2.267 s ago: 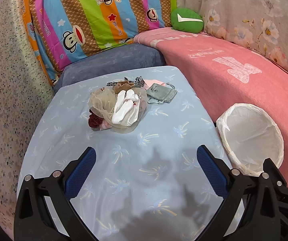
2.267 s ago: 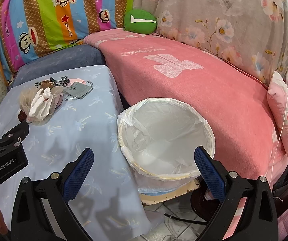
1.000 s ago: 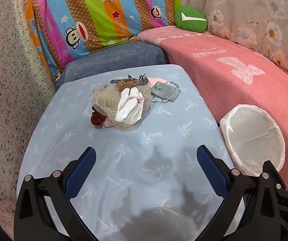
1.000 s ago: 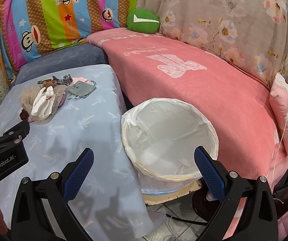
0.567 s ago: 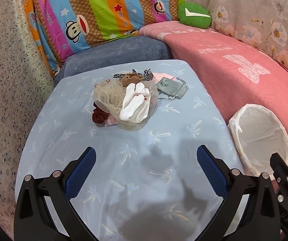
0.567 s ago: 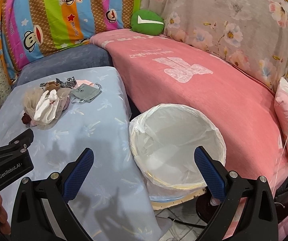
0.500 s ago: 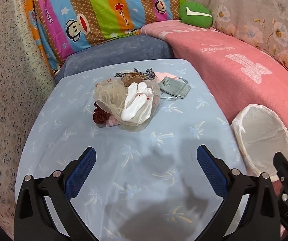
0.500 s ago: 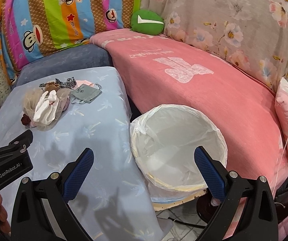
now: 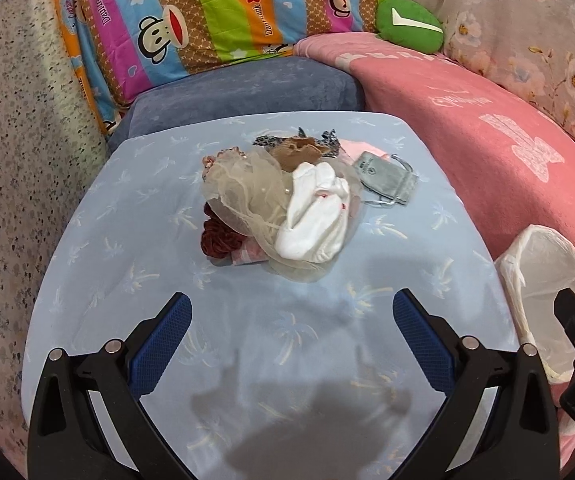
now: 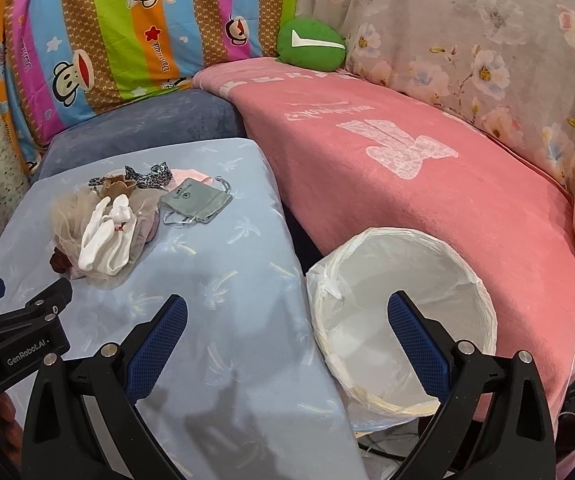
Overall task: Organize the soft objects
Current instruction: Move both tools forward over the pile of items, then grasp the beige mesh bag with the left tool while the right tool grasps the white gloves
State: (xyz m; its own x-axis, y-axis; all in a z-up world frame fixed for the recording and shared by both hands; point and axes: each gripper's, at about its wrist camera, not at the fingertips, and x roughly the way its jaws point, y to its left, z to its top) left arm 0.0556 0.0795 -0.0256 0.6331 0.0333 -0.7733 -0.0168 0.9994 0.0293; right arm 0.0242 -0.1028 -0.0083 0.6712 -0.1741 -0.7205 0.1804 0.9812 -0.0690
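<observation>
The left tool (image 9: 291,324) hung over the near part of the pale blue palm-printed desk (image 9: 127,240), its 2 blue-padded fingers (image 9: 159,340) spread wide with nothing between them. Ahead of it, around the middle of the desk, lay the heap of soft things: a pair of white socks (image 9: 315,216) rested on top of a beige tulle scrunchie (image 9: 243,192), with a dark red scrunchie (image 9: 217,238) tucked under the heap's near left edge. Behind the heap sat a brown scrunchie (image 9: 297,152) and a leopard-print fabric band (image 9: 329,138). A grey drawstring pouch (image 9: 387,178) lay just right of the heap, touching a pink cloth (image 9: 361,148) beneath it.

The right tool (image 10: 287,328) was also spread apart and empty, one finger over the desk's right edge and the other over the round white plastic-lined bin (image 10: 403,320). The bin stood beside the desk, against a pink blanket-covered sofa (image 10: 427,184). A green round cushion (image 10: 311,50) rested at the back of the sofa, next to a striped monkey-print cover (image 10: 127,28). The left tool showed at the right wrist view's lower left corner.
</observation>
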